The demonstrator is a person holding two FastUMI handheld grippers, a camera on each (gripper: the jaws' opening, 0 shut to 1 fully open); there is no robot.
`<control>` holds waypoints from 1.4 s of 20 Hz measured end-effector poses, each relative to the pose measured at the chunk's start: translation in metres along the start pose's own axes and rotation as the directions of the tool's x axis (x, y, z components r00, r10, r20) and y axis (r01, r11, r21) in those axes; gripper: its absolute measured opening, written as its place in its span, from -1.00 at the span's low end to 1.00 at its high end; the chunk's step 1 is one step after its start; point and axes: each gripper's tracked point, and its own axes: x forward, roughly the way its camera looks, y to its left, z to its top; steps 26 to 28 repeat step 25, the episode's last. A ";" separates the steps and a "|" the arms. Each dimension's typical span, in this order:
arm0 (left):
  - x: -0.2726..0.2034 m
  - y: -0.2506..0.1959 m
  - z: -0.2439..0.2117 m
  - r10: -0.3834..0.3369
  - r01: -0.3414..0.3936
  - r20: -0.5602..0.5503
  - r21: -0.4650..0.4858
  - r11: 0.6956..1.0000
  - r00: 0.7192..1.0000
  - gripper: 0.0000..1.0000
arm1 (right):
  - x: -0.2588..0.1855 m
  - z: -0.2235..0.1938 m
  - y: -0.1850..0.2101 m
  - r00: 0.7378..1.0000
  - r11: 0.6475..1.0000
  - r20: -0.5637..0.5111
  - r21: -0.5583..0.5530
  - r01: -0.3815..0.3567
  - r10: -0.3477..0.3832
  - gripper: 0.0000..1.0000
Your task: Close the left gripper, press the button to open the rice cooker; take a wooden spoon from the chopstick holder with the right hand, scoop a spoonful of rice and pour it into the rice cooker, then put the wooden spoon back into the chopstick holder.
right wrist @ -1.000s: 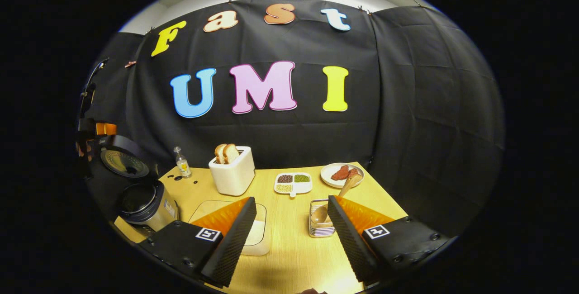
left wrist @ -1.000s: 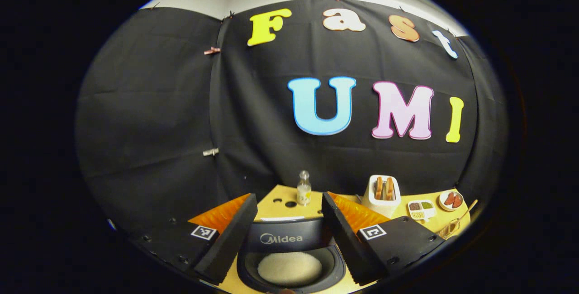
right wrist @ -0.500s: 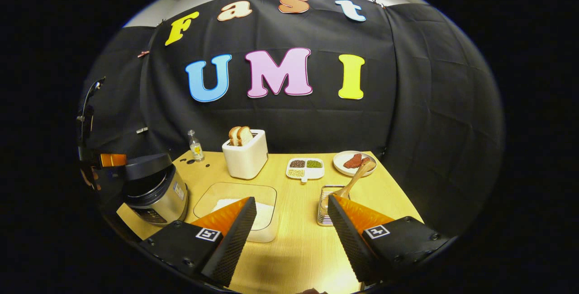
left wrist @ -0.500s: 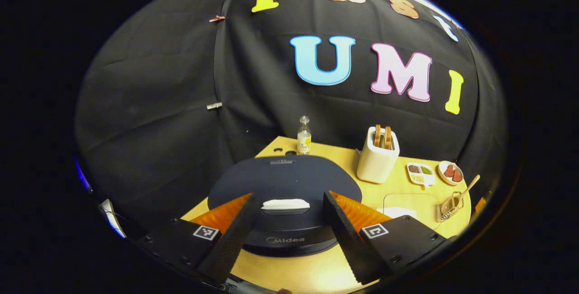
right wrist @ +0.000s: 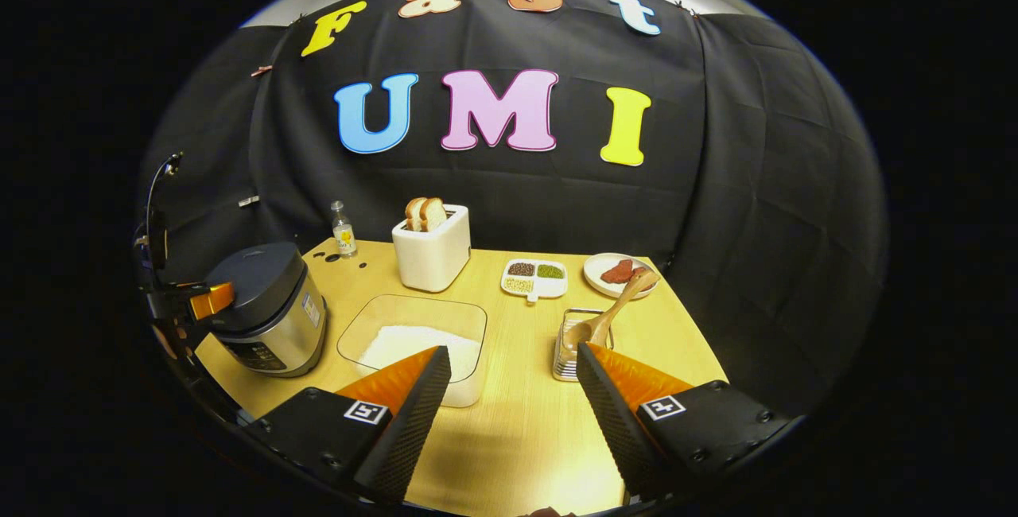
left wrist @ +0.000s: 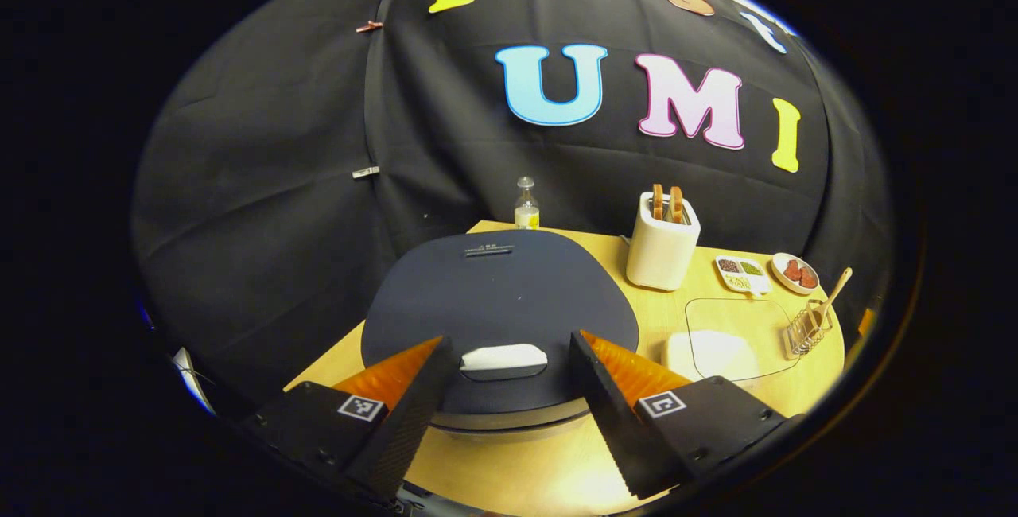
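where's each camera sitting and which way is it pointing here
Left gripper view: rides on the left tongs, open, low over the closed rice cooker, facing the back wall.
Right gripper view: rides on the right tongs, open above the table, facing the chopstick holder and wooden spoon; the left tongs show at far left.
Shared: rice cooker, toaster, rice tray.

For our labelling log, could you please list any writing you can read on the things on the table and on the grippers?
None can be read.
rice cooker: mark at the lid's rear edge, too small.
rice cooker, side sticker in the right gripper view: blurred.
bottle: label too small.
left gripper and right gripper: square patterned markers, no words.
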 end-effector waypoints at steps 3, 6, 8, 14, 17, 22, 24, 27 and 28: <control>0.001 -0.002 -0.005 -0.009 0.009 0.010 0.004 1.000 1.000 1.00 | -0.005 -0.001 0.008 1.000 1.000 0.003 0.016 0.009 -0.009 0.98; 0.002 -0.003 0.000 -0.041 0.040 0.025 0.035 0.999 0.999 1.00 | -0.015 0.001 0.007 0.999 1.000 0.027 0.014 0.024 -0.024 0.98; -0.001 -0.001 0.004 -0.059 0.058 0.039 0.027 0.998 0.997 0.99 | -0.023 0.006 -0.002 0.998 0.999 0.052 0.024 0.041 -0.043 0.99; -0.060 -0.030 0.065 -0.132 0.128 0.259 0.033 0.991 0.957 0.93 | -0.031 0.048 -0.041 0.973 0.991 0.197 0.079 0.106 -0.119 0.99; -0.091 -0.061 0.090 -0.169 0.172 0.343 0.022 0.985 0.924 0.92 | -0.047 0.071 -0.052 0.956 0.992 0.271 0.073 0.098 -0.114 0.99; -0.134 -0.115 0.085 -0.235 0.254 0.374 -0.002 0.967 0.897 0.92 | -0.065 0.066 -0.070 0.948 0.995 0.303 0.065 0.079 -0.095 0.98; -0.143 -0.126 0.074 -0.246 0.262 0.358 0.006 0.965 0.901 0.92 | -0.071 0.049 -0.071 0.962 0.995 0.265 0.082 0.052 -0.072 0.98; -0.146 -0.131 0.071 -0.247 0.260 0.348 0.007 0.965 0.905 0.92 | -0.072 0.049 -0.072 0.963 0.995 0.264 0.091 0.035 -0.058 0.99; -0.146 -0.131 0.071 -0.247 0.260 0.348 0.007 0.965 0.905 0.92 | -0.072 0.049 -0.072 0.963 0.995 0.264 0.091 0.035 -0.058 0.99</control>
